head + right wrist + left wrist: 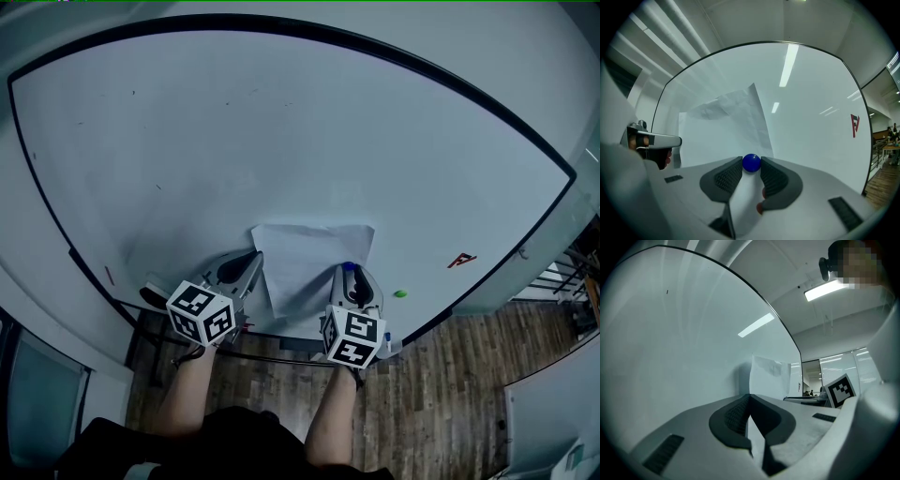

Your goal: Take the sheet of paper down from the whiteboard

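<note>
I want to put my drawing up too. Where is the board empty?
Bare: all the whiteboard above the sheet of paper, and the wide stretch to its left. Crowded: low down, where the left tongs pinch the sheet and the right tongs hold a blue magnet; a green dot and red mark sit further right.

free: bare whiteboard (pixel 234 141) above sheet (pixel 309 258) | obstacles: blue magnet (pixel 751 162) on sheet, green dot (pixel 400 293) beside
</note>
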Available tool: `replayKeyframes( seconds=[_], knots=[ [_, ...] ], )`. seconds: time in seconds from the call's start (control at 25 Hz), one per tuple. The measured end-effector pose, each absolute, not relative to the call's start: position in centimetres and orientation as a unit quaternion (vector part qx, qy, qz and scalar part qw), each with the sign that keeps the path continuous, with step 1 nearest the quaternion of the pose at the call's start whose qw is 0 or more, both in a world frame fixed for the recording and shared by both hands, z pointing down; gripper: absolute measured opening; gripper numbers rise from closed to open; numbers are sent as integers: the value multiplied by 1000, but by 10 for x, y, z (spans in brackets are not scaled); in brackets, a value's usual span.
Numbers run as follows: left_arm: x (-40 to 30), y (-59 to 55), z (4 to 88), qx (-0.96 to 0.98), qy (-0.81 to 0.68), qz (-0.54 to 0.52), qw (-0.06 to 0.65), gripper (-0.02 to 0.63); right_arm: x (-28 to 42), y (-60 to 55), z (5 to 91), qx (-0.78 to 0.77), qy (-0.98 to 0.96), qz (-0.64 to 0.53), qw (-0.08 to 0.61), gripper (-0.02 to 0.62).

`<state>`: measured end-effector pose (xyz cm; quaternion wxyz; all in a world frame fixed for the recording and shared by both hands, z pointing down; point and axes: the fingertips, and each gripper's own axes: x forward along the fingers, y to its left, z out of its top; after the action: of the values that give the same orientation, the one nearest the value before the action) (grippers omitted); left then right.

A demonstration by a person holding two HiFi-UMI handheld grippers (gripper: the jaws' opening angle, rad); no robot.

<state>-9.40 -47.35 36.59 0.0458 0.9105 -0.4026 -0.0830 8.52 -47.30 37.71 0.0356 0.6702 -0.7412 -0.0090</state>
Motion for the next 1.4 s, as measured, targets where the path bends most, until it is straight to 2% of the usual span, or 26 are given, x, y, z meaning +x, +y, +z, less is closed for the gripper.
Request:
replayKeyframes(
  seconds=[1.4],
  knots=[
    [-116, -469, 372, 891, -448, -53, 44, 20, 85, -472, 377, 677, -735, 3, 31, 132]
  ],
)
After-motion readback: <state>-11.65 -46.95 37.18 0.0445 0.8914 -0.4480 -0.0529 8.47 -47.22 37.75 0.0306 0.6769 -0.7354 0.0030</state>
